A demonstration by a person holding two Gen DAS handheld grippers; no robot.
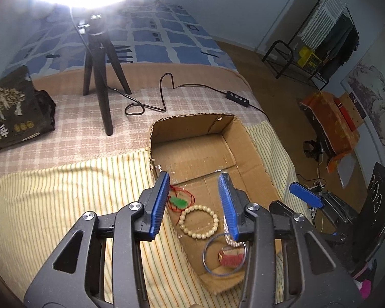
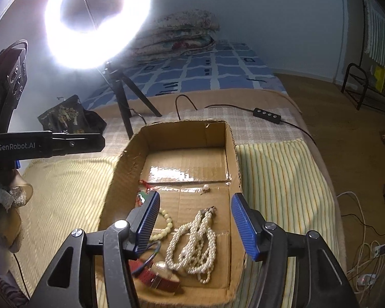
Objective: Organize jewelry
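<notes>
While both hand-held grippers hover with nothing in them above a cardboard box (image 2: 232,154) on a striped cloth (image 1: 51,192), the sorting of jewelry looks close to done, or paused between pieces. At far left a dark printed bag (image 1: 12,110) lies on the checked bedcover, near the tripod (image 1: 100,77) of a glaring ring light (image 2: 97,20). The left gripper (image 1: 193,205) hangs over the box's near left side, jaws set wide apart and holding nothing. Between them, on the box floor, lie a green pendant on red cord (image 1: 178,201) and, just beside it, a cream bead bracelet (image 1: 199,222); nearer the camera a thin blue hoop (image 1: 224,254) rings a red-and-gold piece (image 1: 231,256) whose kind cannot be told. Moving right, the right gripper (image 2: 195,223) is likewise spread wide and empty, poised above a tangled pearl necklace (image 2: 195,246) heaped in the box's near right part. A single small pearl item (image 2: 205,187), perhaps an earring, sits apart toward the middle. The light's inline switch (image 2: 267,115) trails off on its cord at right.

Judging by this, the pieces seen are in the box; no loose jewelry shows on the cloth. A next move would likely mean either drawing both tools clear, or lowering the right one to tidy the knotted pearls, which would call for a narrow, careful pinch on a single strand.
</notes>
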